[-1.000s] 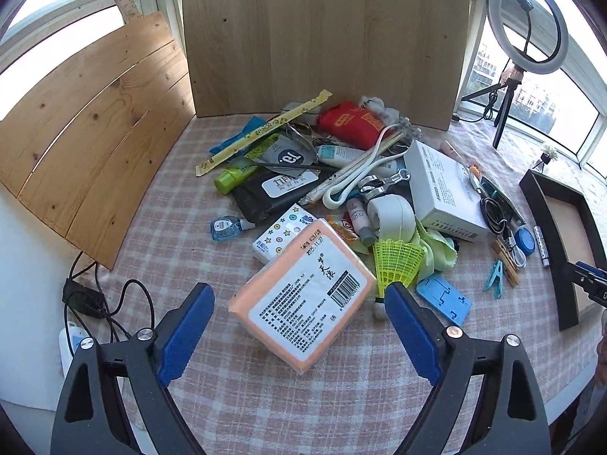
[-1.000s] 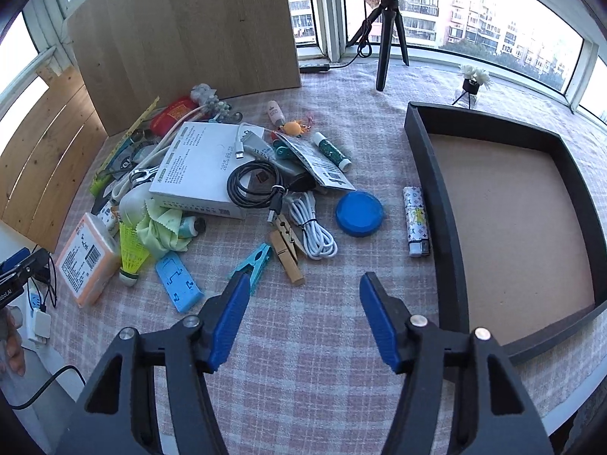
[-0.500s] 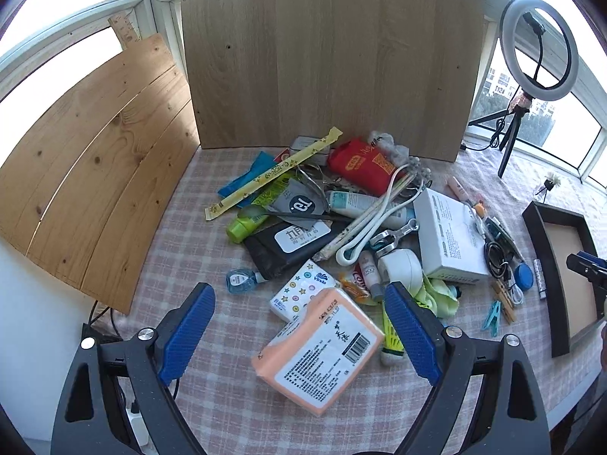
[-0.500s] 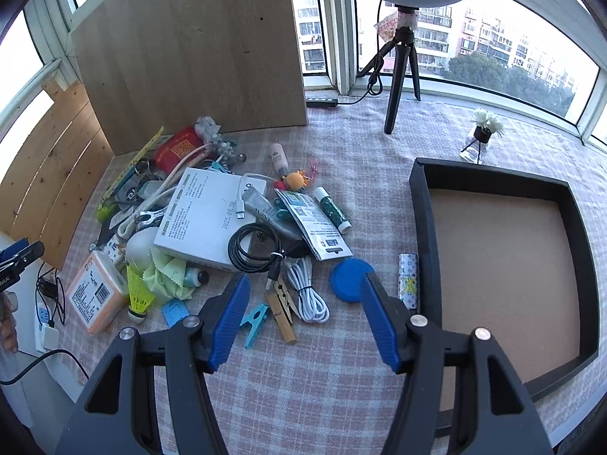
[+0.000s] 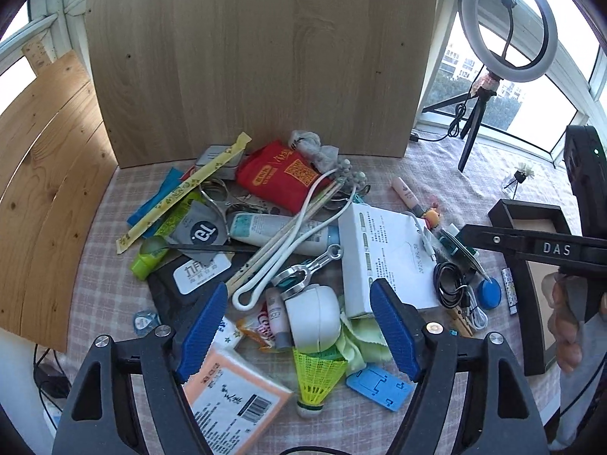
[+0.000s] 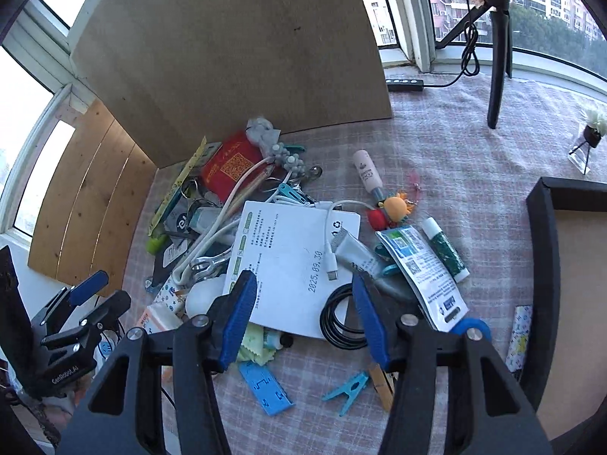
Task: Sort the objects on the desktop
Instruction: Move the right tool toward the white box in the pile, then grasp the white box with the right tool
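A heap of desk clutter lies on the checked cloth. My left gripper (image 5: 299,328) hangs over its near edge with jaws closing. A white roll (image 5: 315,316), a small tube and a yellow shuttlecock (image 5: 316,373) lie below the gap, untouched. An orange tissue pack (image 5: 231,402) sits under the left finger. My right gripper (image 6: 303,320) hovers above the white box (image 6: 288,258) and a black cable coil (image 6: 335,320), jaws closing on nothing. The black tray (image 6: 542,265) stands to the right.
A tall wooden board (image 5: 265,57) backs the heap, with slatted wood panels on the left. A ring light tripod (image 5: 474,125) and a small vase stand behind the tray. A blue stand (image 6: 265,386), clothes pegs (image 6: 349,388) and a lighter (image 6: 521,333) lie near the front.
Both grippers have moved forward over the heap, the right one leftward away from the tray. Both pairs of jaws have narrowed. The orange pack now lies at the bottom of the left view.
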Tool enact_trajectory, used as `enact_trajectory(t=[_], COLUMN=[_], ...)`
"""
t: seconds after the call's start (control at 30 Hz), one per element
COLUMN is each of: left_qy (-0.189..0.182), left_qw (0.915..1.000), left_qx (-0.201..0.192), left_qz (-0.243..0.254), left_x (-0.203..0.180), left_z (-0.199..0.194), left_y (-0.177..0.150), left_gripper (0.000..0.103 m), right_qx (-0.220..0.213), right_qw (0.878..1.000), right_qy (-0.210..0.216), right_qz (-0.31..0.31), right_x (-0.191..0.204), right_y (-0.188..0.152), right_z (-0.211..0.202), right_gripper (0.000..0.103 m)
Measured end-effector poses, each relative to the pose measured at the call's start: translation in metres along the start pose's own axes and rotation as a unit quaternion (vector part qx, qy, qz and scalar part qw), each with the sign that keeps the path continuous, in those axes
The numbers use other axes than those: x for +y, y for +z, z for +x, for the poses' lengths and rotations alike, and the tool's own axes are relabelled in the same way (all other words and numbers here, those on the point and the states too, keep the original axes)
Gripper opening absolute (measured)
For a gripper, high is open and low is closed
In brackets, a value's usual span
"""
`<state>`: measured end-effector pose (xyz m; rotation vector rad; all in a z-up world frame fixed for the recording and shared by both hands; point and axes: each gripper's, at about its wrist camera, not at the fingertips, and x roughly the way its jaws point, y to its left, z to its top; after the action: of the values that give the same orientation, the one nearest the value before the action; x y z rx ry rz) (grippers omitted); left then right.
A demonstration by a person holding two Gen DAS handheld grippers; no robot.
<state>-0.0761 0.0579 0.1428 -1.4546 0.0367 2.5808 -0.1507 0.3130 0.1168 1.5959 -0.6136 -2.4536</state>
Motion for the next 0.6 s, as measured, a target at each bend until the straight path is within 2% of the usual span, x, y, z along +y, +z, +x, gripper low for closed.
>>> enact_trajectory(t=[0.07, 0.13, 0.33, 0.4, 0.47, 0.57, 0.6], left_qy=[-0.002, -0.002, -0.004, -0.006, -0.008, -0.013, -0.015], left_qw=[0.9999, 0.9998, 0.9991, 0.9989, 0.9987, 0.9984, 0.9983], left_qx=[0.007, 0.016, 0.042, 0.045, 0.047, 0.050, 0.051], left_qz=[0.008, 0.012, 0.010, 0.013, 0.016, 0.021, 0.024], left_x=[-0.006, -0.009, -0.011, -0.013, -0.016, -0.021, -0.023], left_z=[0.009, 0.018, 0.042, 0.046, 0.049, 0.053, 0.055], left_y=[0.000, 0.000, 0.001, 0.002, 0.004, 0.007, 0.008], left_gripper=[0.070, 0.066, 0.060, 0.060, 0.059, 0.058, 0.058], right_qx=[0.017, 0.031, 0.057, 0.066, 0.060, 0.054, 0.061], right_qw=[1.000, 0.999, 0.998, 0.997, 0.998, 0.997, 0.996], right_qy=[0.008, 0.017, 0.031, 0.018, 0.004, -0.046, -0.036], right_qz=[0.003, 0.008, 0.024, 0.025, 0.027, 0.044, 0.060], right_x=[0.001, 0.002, -0.001, -0.004, -0.010, -0.027, -0.035], right_y=[0.006, 0.009, 0.014, 0.014, 0.017, 0.022, 0.022], right_z=[0.017, 0.032, 0.062, 0.070, 0.071, 0.070, 0.071], right_gripper=[0.052, 0.047, 0.043, 0.042, 0.035, 0.035, 0.035])
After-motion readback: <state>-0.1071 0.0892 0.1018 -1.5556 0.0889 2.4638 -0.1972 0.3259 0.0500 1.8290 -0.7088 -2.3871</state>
